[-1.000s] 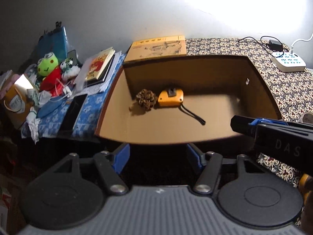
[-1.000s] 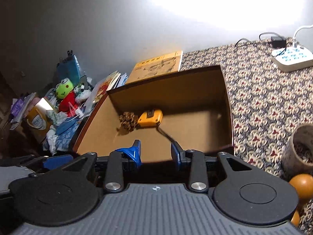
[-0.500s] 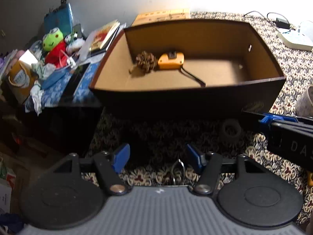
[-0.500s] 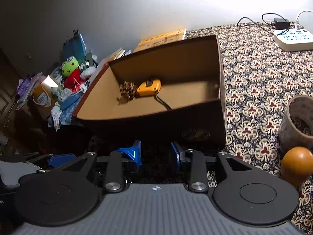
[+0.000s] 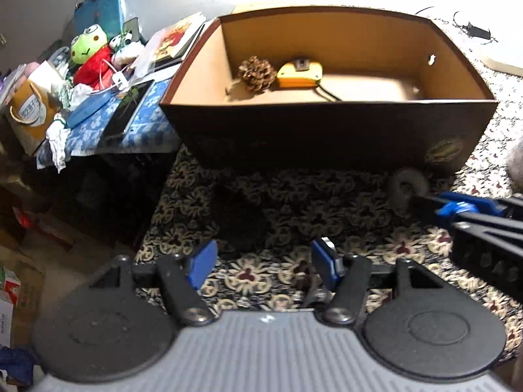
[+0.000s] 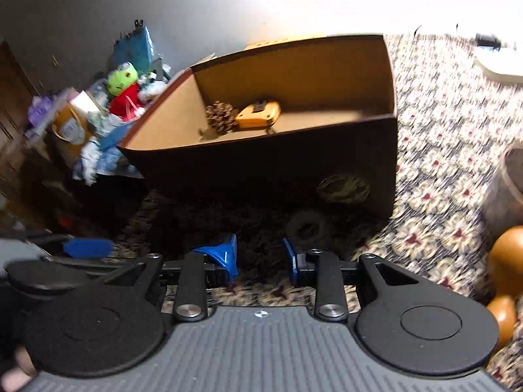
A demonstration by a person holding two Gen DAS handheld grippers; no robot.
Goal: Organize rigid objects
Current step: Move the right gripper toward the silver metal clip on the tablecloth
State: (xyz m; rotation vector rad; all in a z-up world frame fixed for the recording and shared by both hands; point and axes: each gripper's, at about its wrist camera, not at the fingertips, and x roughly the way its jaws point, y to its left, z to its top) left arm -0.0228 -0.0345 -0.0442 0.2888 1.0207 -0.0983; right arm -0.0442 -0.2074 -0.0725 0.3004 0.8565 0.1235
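Note:
An open brown cardboard box (image 5: pixel 327 137) stands on the patterned cloth. Inside it lie a pine cone (image 5: pixel 256 73) and a yellow tape measure (image 5: pixel 299 73) side by side; the right wrist view shows the same pine cone (image 6: pixel 222 117) and tape measure (image 6: pixel 258 114). A dark ring-shaped roll (image 5: pixel 408 186) rests on the cloth just in front of the box (image 6: pixel 261 170), also visible as a blurred ring (image 6: pixel 307 228). My left gripper (image 5: pixel 261 261) hangs open and empty low over the cloth before the box. My right gripper (image 6: pixel 260 256) is open and empty, close to the ring.
A cluttered side table with a green frog plush (image 5: pixel 88 49), papers and a phone stands left of the box. A pale cup (image 6: pixel 503 189) and an orange wooden piece (image 6: pixel 506 254) sit at the right. A white power strip (image 6: pixel 500 65) lies at the far right. A small metal clip (image 5: pixel 310 290) lies under my left gripper.
Both grippers have drawn back and dropped from over the box's rim to the cloth in front of it. The ring came into view. Box contents are unmoved.

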